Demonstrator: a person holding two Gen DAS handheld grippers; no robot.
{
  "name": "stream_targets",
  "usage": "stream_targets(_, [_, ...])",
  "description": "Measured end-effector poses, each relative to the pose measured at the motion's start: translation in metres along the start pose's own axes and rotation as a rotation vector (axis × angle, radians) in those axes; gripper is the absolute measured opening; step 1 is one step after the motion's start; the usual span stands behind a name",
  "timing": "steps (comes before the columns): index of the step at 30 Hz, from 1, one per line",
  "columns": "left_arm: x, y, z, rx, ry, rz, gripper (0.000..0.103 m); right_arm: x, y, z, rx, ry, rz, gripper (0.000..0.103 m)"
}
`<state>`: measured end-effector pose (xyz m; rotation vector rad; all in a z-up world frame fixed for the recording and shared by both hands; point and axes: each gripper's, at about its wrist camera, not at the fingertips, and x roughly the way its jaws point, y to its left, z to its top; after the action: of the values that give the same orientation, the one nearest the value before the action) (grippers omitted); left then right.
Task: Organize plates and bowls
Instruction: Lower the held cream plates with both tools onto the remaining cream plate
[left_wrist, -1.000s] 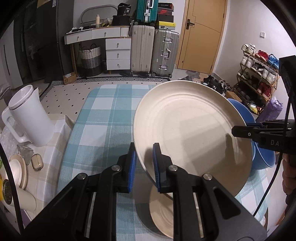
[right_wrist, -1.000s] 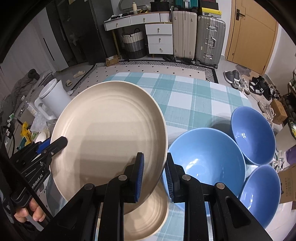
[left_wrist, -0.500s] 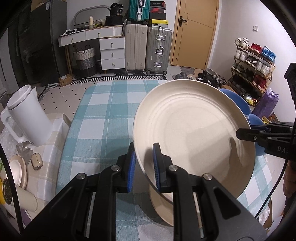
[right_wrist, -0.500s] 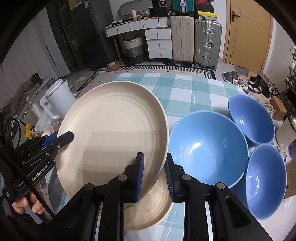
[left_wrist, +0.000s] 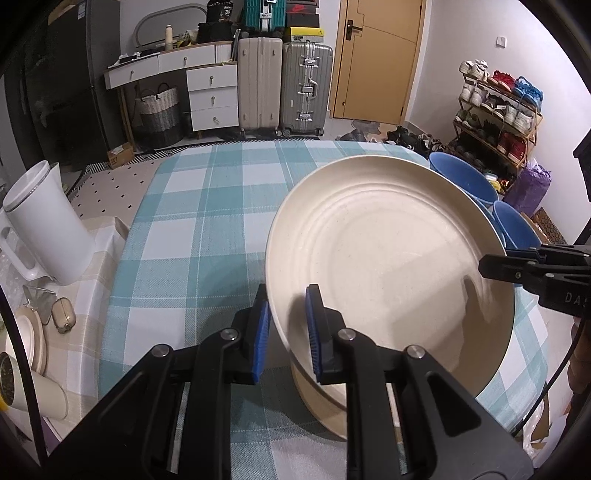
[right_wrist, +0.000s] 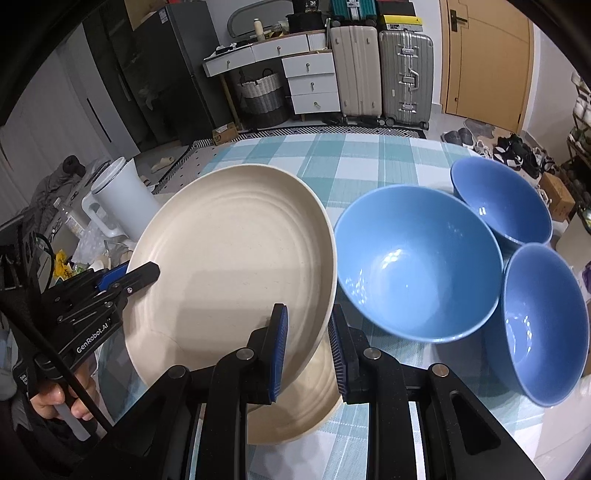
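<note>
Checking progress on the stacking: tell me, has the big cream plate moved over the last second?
Yes. The big cream plate has come down toward the smaller plate beneath it.

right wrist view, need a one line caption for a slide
Both grippers, right gripper and left gripper, grip a large cream plate tilted above a smaller plate, beside three blue bowls.

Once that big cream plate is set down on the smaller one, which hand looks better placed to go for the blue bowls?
Right, probably. The right gripper clamps the cream plate on the rim nearest the blue bowls; the left gripper holds the opposite rim, beside the white pitcher.
</note>
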<state>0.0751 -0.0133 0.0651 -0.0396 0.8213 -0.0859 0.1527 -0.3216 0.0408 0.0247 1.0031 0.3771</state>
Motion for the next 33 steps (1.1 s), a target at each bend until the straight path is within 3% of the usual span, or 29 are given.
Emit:
stream_targets(19, [0.046,-0.007,-0.029,0.048,0.077,0.023,0.015,0.034,-0.017,-0.036,0.045,0.048,0.010,0.024])
stream_targets(33, [0.050,-0.011,-0.042,0.069,0.093,0.030,0.015,0.044,-0.024,-0.055,0.078,0.071,0.021,0.024])
